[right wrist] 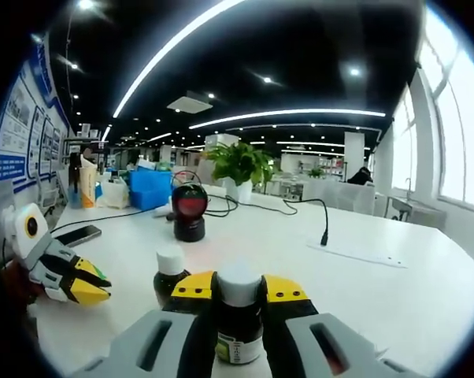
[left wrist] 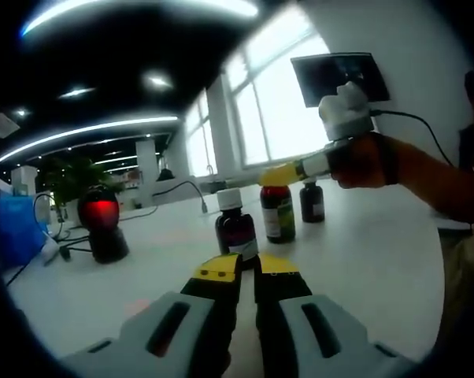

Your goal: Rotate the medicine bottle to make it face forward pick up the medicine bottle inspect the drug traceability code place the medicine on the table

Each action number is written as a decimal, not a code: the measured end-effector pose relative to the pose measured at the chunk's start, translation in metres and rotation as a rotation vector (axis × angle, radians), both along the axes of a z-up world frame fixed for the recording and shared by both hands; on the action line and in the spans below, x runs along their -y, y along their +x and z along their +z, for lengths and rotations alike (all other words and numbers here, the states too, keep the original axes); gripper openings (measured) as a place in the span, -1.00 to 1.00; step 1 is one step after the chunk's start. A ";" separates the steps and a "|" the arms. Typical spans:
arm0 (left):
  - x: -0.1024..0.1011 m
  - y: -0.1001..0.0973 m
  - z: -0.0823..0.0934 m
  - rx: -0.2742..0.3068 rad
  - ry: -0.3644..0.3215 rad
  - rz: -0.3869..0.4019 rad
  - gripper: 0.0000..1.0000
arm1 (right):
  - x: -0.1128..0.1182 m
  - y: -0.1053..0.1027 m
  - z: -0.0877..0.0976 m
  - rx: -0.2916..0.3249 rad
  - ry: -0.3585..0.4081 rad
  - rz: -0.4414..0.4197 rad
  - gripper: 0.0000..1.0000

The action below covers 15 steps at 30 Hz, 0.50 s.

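A dark medicine bottle [right wrist: 238, 315] with a white cap and a green label stands between my right gripper's [right wrist: 238, 293] yellow-tipped jaws, which are shut on its neck. In the left gripper view that bottle [left wrist: 277, 211] shows mid-table, with the right gripper [left wrist: 283, 174] reaching in from the right in a person's hand [left wrist: 363, 157]. A second dark bottle [left wrist: 235, 227] stands just beyond my left gripper [left wrist: 248, 268], whose jaws are shut with nothing between them. That second bottle [right wrist: 170, 277] sits left of the held one, and the left gripper [right wrist: 89, 290] lies further left.
A third dark bottle [left wrist: 312, 201] stands behind the held one. A black scanner [left wrist: 103, 222] with a red light stands on the white table [left wrist: 355, 260] at the left, cables trailing from it. A phone [right wrist: 78, 235], blue box [right wrist: 149, 189] and plant [right wrist: 237, 167] lie farther off.
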State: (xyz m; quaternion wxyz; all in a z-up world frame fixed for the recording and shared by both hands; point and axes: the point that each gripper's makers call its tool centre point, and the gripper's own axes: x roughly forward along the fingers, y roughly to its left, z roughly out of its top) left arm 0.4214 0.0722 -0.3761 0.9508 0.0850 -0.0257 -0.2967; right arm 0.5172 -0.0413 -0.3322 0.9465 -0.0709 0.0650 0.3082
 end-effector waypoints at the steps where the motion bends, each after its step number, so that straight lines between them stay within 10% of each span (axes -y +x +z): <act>1: 0.000 0.000 0.000 0.001 0.001 -0.001 -1.00 | 0.001 0.001 0.000 -0.003 0.001 -0.004 -0.67; 15: 0.003 -0.001 -0.001 0.001 0.005 -0.014 -1.00 | 0.006 0.006 0.007 -0.030 0.053 -0.037 -0.67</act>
